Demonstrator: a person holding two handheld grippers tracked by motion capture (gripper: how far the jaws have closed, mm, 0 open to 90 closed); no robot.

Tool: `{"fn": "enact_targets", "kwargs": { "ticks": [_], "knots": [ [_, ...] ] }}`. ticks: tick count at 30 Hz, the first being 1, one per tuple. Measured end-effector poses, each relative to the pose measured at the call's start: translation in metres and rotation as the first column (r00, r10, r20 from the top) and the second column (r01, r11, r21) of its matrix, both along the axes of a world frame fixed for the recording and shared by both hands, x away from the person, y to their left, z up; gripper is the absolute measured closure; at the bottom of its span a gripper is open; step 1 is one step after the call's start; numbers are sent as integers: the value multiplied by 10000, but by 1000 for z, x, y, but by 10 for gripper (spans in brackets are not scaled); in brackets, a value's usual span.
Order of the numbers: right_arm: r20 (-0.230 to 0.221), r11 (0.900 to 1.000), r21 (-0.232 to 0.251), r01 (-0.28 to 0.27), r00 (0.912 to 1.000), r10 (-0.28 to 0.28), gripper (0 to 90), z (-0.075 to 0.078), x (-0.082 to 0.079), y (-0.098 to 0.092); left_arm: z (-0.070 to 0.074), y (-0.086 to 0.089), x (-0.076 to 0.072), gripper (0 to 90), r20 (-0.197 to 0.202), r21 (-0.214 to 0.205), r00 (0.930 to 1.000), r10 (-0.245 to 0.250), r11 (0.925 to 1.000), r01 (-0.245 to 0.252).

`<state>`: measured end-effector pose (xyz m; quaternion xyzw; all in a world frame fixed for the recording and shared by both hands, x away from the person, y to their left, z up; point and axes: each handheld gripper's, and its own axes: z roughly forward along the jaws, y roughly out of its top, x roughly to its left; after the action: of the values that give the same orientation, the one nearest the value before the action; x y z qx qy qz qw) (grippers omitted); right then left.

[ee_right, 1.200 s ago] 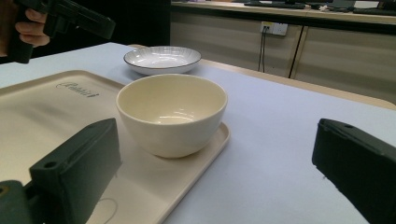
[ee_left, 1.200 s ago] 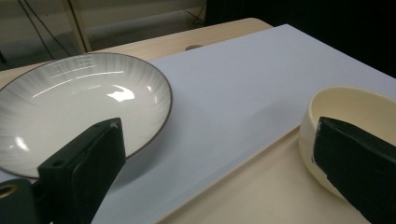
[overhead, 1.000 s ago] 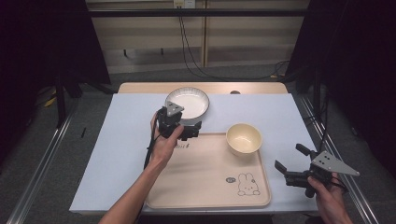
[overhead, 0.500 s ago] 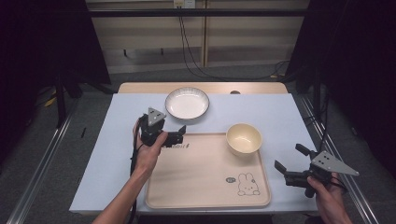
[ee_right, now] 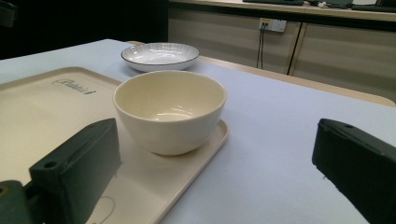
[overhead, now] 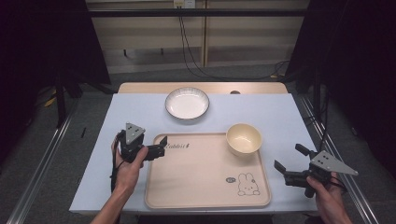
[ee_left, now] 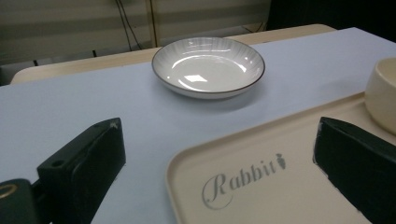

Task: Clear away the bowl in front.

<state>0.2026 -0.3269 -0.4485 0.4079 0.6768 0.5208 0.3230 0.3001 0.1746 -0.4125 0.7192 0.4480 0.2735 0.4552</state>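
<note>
A white plate with a dark rim [overhead: 187,103] [ee_left: 208,66] [ee_right: 160,55] lies at the far middle of the table. A cream bowl [overhead: 243,138] [ee_right: 170,109] stands in the far right corner of a beige rabbit tray [overhead: 201,186] [ee_left: 261,186] [ee_right: 42,112]. My left gripper [overhead: 161,145] [ee_left: 217,135] is open and holds nothing, hovering at the tray's far left corner and facing the plate. Off the tray's right side, my right gripper [overhead: 288,157] [ee_right: 217,133] stands open with nothing in it and faces the bowl.
A pale blue mat [overhead: 102,126] covers the table, with a wooden strip [overhead: 140,87] along the far edge. The bowl's side [ee_left: 383,93] shows at the right in the left gripper view. Dark floor and metal rails flank the table.
My left gripper has drawn back from the plate, toward the person and to the left, ending at the tray's far left corner. The right gripper has stayed put.
</note>
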Motion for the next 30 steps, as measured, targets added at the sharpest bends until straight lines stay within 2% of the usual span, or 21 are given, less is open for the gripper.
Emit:
{"fn": "enact_targets", "kwargs": {
  "ticks": [2,5,7,8,10,11,16,18,24,27,30],
  "knots": [
    [-64,10000,14,-77,9999,77,8,0,0,0,0,7,-5,24,48,-36,9999,159,9999,-159],
    [-62,10000,-32,-28,10000,28,9,-1,1,1,0,23,-17,22,-114,-281,9990,440,9986,-443],
    [-85,10000,-27,-52,10000,51,9,0,1,1,-2,27,-20,20,-135,-262,9986,509,9983,-513],
    [-74,10000,-31,-16,10000,16,9,0,0,1,-5,35,-26,20,-122,-156,9970,768,9969,-769],
    [-100,10000,-36,-75,9999,75,9,-1,0,1,-6,40,-29,20,-133,-147,9967,807,9966,-809],
    [-71,10000,-55,-17,10000,17,8,-1,1,1,-7,47,-33,19,-82,-230,9946,1035,9943,-1037],
    [-113,10000,-44,-32,9999,31,9,-1,2,1,-9,58,-43,20,-139,-170,9937,1115,9936,-1118],
    [-122,10000,-63,-37,9999,36,9,-1,2,2,-11,63,-53,20,-113,-136,9924,1227,9923,-1228],
    [-145,9999,-117,-29,9999,28,9,-2,2,2,-17,72,-70,14,-131,-3,9882,1529,9882,-1529],
    [-174,9999,-129,-45,9998,43,9,-2,2,2,-20,75,-75,15,-136,-129,9871,1597,9871,-1599],
    [-200,9999,-166,-42,9998,39,9,-2,1,1,-22,80,-80,14,38,-268,9871,1603,9867,-1601]
  ]
}}
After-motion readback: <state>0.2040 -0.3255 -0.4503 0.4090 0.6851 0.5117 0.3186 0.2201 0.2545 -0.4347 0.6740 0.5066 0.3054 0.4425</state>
